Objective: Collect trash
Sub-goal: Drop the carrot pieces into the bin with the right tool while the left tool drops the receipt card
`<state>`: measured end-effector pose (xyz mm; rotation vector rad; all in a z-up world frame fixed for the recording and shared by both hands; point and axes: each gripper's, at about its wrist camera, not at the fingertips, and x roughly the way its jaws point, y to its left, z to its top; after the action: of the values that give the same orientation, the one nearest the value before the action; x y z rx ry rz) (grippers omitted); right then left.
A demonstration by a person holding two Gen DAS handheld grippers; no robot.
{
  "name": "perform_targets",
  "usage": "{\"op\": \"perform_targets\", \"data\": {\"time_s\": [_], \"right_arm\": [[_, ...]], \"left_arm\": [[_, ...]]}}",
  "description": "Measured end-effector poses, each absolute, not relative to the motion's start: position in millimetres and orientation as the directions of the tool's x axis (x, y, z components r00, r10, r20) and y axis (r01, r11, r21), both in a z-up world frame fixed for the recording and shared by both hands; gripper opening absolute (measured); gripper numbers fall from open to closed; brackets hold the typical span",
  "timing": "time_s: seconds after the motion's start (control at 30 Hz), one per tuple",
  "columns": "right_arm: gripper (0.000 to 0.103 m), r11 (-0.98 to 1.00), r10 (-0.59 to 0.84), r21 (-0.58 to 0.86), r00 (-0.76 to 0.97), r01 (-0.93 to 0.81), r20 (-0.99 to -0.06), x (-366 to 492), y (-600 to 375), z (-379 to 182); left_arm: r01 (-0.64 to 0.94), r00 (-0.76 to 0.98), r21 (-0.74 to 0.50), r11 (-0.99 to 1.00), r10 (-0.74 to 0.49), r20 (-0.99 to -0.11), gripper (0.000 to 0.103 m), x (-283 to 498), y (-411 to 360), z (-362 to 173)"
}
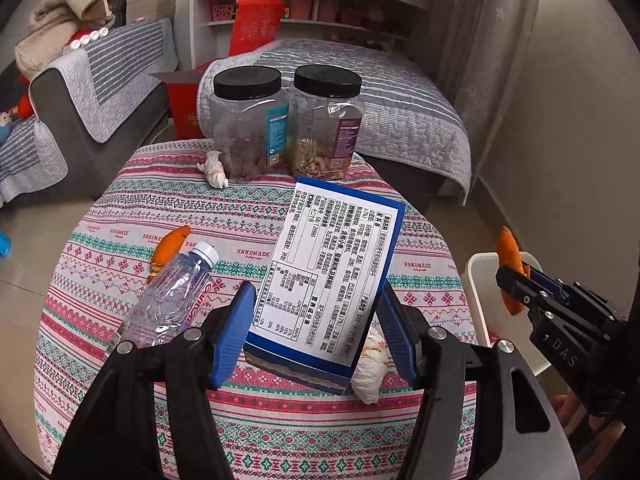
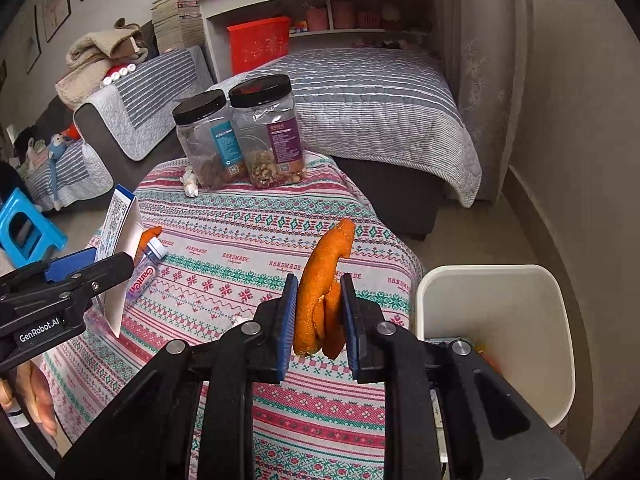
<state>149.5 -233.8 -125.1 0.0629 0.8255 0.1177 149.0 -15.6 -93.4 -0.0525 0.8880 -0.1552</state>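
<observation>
My left gripper (image 1: 316, 320) is shut on a blue and white food box (image 1: 332, 268) and holds it tilted above the patterned table (image 1: 200, 208). My right gripper (image 2: 318, 316) is shut on a piece of orange peel (image 2: 322, 292), held up beside the white bin (image 2: 500, 320). It also shows in the left wrist view (image 1: 510, 264). On the table lie an empty plastic bottle (image 1: 172, 300), a second orange peel (image 1: 170, 246) and two crumpled tissues, one far (image 1: 214, 170) and one under the box (image 1: 370, 364).
Two black-lidded clear jars (image 1: 288, 124) stand at the table's far edge. A bed (image 1: 360, 88) and a grey sofa (image 1: 80, 112) lie behind. A blue stool (image 2: 24, 228) stands on the floor to the left. The white bin holds some trash.
</observation>
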Motion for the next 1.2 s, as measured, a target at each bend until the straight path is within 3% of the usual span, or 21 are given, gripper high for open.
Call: {"op": "perform_targets", "data": {"time_s": [0.47,0.63,0.73,0.8,0.9,1.1,1.13,1.2], "right_arm": [[0.025,0.975,-0.042,0.109,0.643,0.194,-0.765,135.9,-354.4,-132.8],[0.039,0.964,-0.104,0.085,0.648,0.253,-0.755,123.9,-382.4,-130.2],[0.063,0.945,-0.152,0.084,0.650,0.318,-0.745,114.2,-403.6,-127.2],[0.090,0.921,-0.199,0.085,0.646,0.381,-0.737,106.7,-420.8,-125.0],[0.096,0.883,-0.262,0.087,0.638,0.462,-0.724,97.2,-445.4,-121.5],[0.096,0.819,-0.316,0.103,0.592,0.565,-0.741,83.7,-481.7,-126.2],[0.096,0.813,-0.322,0.101,0.588,0.573,-0.742,82.2,-484.5,-126.8],[0.096,0.811,-0.336,0.088,0.584,0.579,-0.739,80.1,-484.7,-126.5]], "left_arm": [[0.234,0.596,-0.132,0.963,-0.250,-0.763,0.060,151.8,-100.9,-97.6],[0.312,0.569,-0.157,0.937,-0.317,-0.759,0.060,150.0,-147.1,-98.8],[0.366,0.551,-0.160,0.917,-0.351,-0.757,0.060,147.6,-178.0,-101.6],[0.399,0.539,-0.162,0.903,-0.374,-0.755,0.061,146.0,-196.9,-103.1],[0.439,0.532,-0.152,0.886,-0.393,-0.750,0.061,145.0,-221.1,-105.7],[0.481,0.504,-0.195,0.855,-0.451,-0.736,0.062,147.5,-253.7,-109.1],[0.490,0.496,-0.219,0.844,-0.476,-0.726,0.064,148.2,-257.9,-108.8],[0.496,0.473,-0.262,0.828,-0.511,-0.718,0.083,148.5,-262.8,-110.4]]}}
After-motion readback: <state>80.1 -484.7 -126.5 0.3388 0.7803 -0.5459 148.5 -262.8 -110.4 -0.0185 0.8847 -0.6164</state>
